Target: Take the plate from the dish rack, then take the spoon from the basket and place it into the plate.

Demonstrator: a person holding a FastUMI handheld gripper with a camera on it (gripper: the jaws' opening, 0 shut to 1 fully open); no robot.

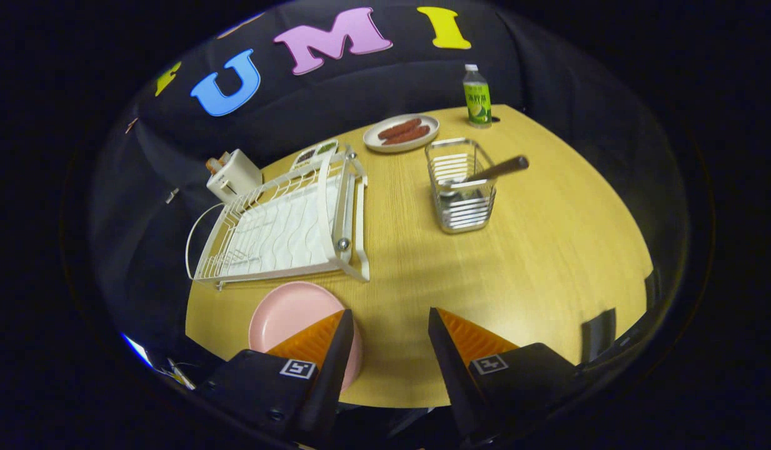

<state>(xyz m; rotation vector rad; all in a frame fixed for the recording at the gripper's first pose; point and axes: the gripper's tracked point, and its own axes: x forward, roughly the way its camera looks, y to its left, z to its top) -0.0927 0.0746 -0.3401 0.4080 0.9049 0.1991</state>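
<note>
A pink plate [289, 314] lies flat on the wooden table [548, 250], just in front of the white dish rack [285, 225] and partly under my left finger. The rack holds no dishes. A spoon [485, 174] with a brown handle leans in the wire basket [463, 185], well beyond my fingers and to the right of the rack. My gripper [390, 322] hovers above the table's near edge, open, with bare table between its fingers.
A white plate with sausages [401, 132] sits at the far side, with a green bottle [476, 97] to its right. A white toaster-like appliance [233, 175] stands behind the rack's far left corner. A dark object [598, 334] sits at the table's near right edge.
</note>
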